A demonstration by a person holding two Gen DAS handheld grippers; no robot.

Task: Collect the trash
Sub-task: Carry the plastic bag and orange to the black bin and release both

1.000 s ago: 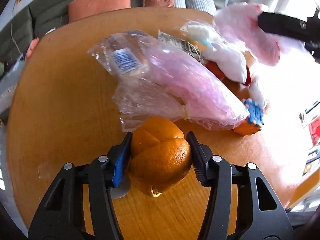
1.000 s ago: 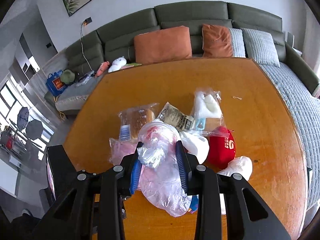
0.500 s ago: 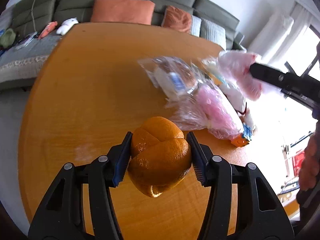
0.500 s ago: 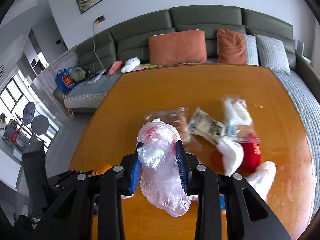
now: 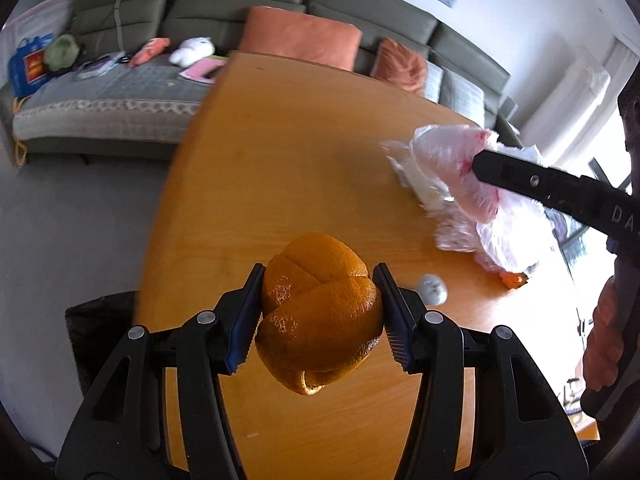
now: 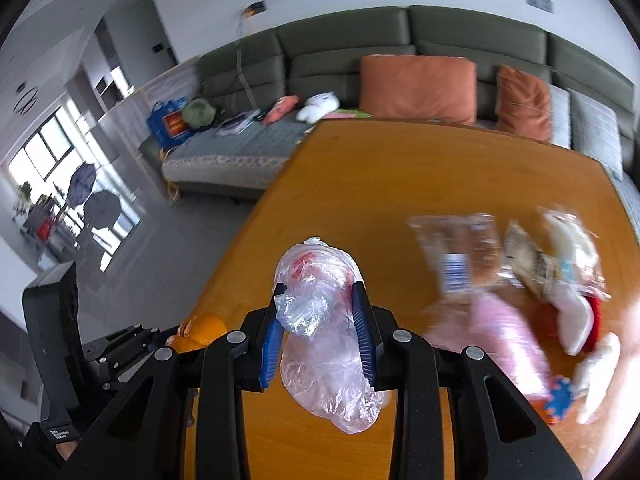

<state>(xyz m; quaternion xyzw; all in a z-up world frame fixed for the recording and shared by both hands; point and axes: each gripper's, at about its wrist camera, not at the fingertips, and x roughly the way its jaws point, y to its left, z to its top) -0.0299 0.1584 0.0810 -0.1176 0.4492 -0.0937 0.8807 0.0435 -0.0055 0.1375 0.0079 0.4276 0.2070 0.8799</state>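
Where sofa [image 6: 400,40] ends, table [image 5: 280,160], perhaps wood

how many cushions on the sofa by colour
orange cushions: 2
grey cushions: 2
total: 4

Left gripper [image 5: 320,316] angled downward, both blue-padded jaws clamped against orange peel [image 5: 318,312]. Right gripper [image 6: 318,334] likewise tilted down, jaws pinching a crumpled plastic bag [image 6: 324,340]. Person's right hand [image 5: 606,340] wraps that gripper's handle at frame edge.
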